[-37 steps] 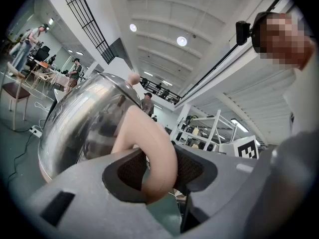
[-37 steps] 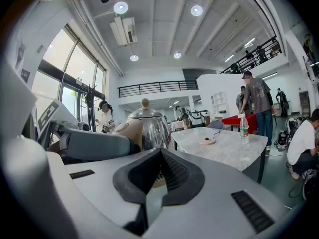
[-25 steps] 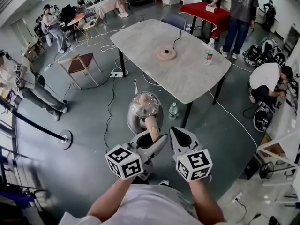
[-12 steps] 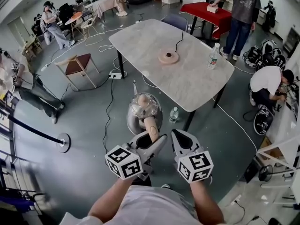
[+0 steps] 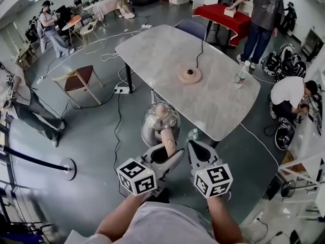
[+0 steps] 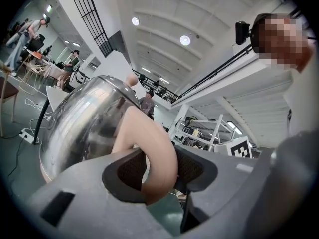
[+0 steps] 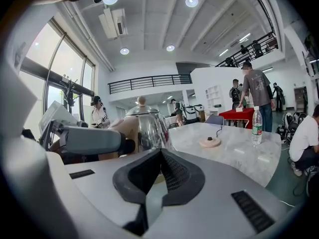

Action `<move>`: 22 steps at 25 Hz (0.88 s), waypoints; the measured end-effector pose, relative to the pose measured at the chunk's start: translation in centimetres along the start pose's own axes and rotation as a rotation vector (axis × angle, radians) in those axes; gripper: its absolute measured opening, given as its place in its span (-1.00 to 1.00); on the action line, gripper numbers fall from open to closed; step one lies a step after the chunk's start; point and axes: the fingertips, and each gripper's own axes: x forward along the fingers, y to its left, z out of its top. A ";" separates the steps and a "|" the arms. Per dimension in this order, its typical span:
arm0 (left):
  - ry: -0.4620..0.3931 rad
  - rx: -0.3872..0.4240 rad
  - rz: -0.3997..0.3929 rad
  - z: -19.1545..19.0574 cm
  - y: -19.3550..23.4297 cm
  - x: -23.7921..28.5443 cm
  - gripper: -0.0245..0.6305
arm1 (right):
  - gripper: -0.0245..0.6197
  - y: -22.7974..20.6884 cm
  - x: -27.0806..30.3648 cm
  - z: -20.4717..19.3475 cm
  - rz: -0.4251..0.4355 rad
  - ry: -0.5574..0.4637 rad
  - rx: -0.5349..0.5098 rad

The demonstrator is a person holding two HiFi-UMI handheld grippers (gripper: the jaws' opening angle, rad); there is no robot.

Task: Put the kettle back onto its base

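Both pads (image 6: 128, 171) of your left gripper (image 6: 159, 176) press on the curved beige handle (image 6: 152, 148), the jaws standing wide around it, so the kettle (image 5: 160, 120) hangs from that hand alone. Your right gripper (image 7: 152, 180) sits just beside it with its jaws drawn together on nothing. The kettle is upright, lid knob on top, handle turned back toward you, and it is in the air over the floor, just short of the near edge of the table (image 5: 223, 111). The base (image 5: 189, 74) is what matters: it lies on the tabletop ahead of the kettle and a little to your right, well apart from it, with its cord (image 5: 200, 47) running off the far side. By the look of it the carry is only partly done: your left hand has to bring the kettle forward over the edge and lower it straight onto the round base.
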 end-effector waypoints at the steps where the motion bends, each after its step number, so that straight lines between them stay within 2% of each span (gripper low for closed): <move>1: 0.006 0.005 -0.009 0.6 0.9 -0.2 -0.40 | -0.91 0.1 1.1 0.4 -0.007 0.000 0.000; 10: 0.025 0.026 -0.081 4.0 7.9 -0.4 -0.40 | -0.91 0.6 8.4 2.1 -0.075 0.008 -0.016; 16: 0.024 0.023 -0.126 5.1 10.2 -0.3 -0.39 | -0.91 0.6 11.0 2.6 -0.106 0.003 -0.025; 22: 0.029 0.021 -0.119 5.9 12.1 0.4 -0.39 | -0.91 -0.2 13.0 2.9 -0.099 -0.001 -0.016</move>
